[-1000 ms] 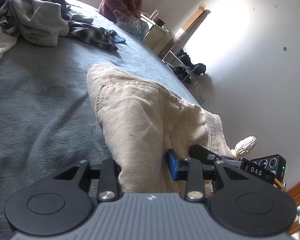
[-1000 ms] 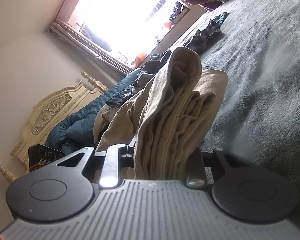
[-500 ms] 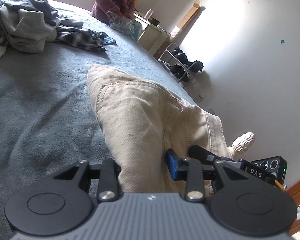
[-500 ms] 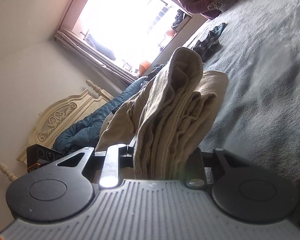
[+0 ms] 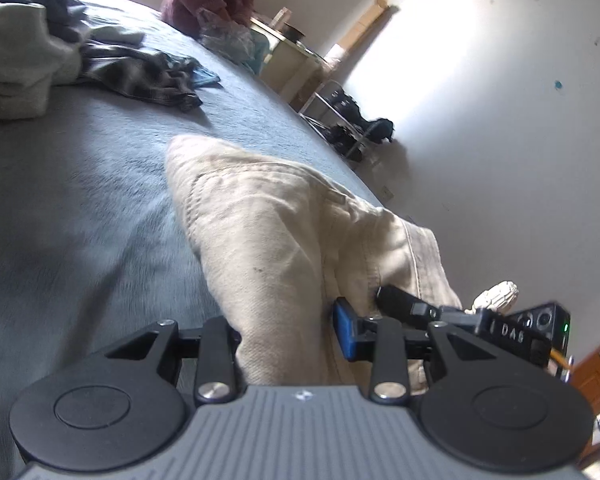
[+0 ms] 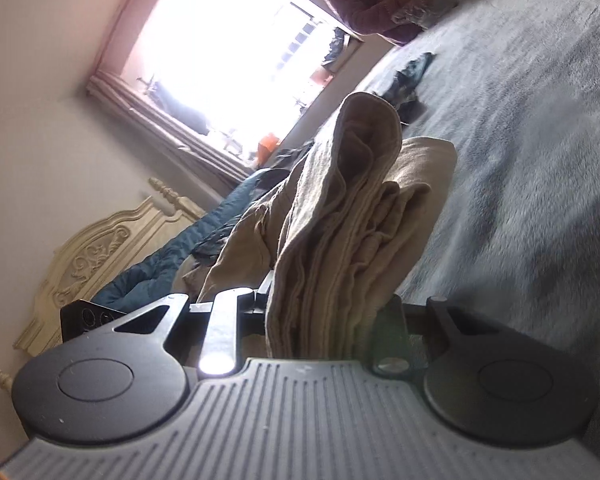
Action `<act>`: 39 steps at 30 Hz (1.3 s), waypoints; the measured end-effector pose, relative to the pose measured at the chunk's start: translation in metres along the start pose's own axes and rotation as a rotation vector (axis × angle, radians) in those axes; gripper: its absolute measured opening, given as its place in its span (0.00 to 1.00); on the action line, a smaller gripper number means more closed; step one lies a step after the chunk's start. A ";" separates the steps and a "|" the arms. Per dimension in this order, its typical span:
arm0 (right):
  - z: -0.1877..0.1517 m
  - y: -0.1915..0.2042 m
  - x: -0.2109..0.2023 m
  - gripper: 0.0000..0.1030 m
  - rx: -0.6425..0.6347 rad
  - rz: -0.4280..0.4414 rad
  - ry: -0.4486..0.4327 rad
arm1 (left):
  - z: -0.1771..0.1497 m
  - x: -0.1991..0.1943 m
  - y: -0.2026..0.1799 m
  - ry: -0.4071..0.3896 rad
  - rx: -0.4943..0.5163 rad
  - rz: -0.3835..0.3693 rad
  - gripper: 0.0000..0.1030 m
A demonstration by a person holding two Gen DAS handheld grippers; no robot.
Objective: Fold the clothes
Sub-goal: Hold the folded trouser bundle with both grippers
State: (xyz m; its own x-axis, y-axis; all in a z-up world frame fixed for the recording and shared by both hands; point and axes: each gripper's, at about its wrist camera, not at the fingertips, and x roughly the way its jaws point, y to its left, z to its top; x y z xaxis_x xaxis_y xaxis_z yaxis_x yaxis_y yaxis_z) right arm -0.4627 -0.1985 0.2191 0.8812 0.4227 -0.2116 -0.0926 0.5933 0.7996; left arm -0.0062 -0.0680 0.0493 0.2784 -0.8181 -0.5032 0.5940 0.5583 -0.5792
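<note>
Folding is mid-way: beige trousers (image 5: 268, 240), already doubled into thick layers, hang just above the bed, pinched by the left gripper (image 5: 288, 340) and the right gripper (image 6: 328, 320) — still to be laid flat. A clothes pile (image 5: 24, 56) awaits on the grey blanket (image 5: 72, 200) — white walls, bright window (image 6: 236, 48).

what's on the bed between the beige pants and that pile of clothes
Only bare grey blanket, in the left wrist view, separates the beige pants from the clothes pile.
</note>
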 end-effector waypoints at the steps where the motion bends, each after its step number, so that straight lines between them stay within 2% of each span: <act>1: 0.005 -0.001 0.006 0.27 0.003 -0.017 0.002 | 0.004 0.005 0.006 0.009 -0.006 -0.009 0.33; 5: 0.022 -0.001 0.035 0.27 0.021 -0.085 0.044 | 0.015 0.015 0.031 0.026 -0.057 -0.033 0.33; 9: 0.031 0.012 0.058 0.27 0.037 -0.145 0.090 | 0.027 0.013 0.046 0.051 -0.143 -0.026 0.33; 14: 0.041 0.034 0.072 0.27 0.061 -0.206 0.156 | 0.052 0.009 0.044 0.120 -0.201 -0.005 0.34; 17: 0.050 0.047 0.069 0.27 0.088 -0.236 0.173 | 0.073 0.011 0.031 0.169 -0.206 0.008 0.34; 22: 0.075 0.063 0.046 0.27 0.174 -0.286 0.149 | 0.111 0.027 -0.011 0.250 -0.170 0.002 0.34; 29: 0.121 0.077 -0.023 0.27 0.260 -0.359 0.025 | 0.156 0.079 -0.089 0.347 -0.089 -0.062 0.34; 35: 0.160 0.064 -0.093 0.27 0.290 -0.396 -0.082 | 0.174 0.141 -0.168 0.388 -0.026 -0.071 0.34; 39: 0.197 0.045 -0.138 0.27 0.295 -0.387 -0.105 | 0.182 0.182 -0.224 0.387 -0.027 -0.055 0.34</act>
State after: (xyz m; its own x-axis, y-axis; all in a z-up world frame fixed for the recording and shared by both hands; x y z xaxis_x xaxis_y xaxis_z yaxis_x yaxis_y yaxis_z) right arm -0.4972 -0.3653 0.3945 0.8683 0.1301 -0.4786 0.3720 0.4673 0.8020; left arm 0.0490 -0.3668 0.2040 -0.0622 -0.7373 -0.6727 0.5788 0.5225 -0.6261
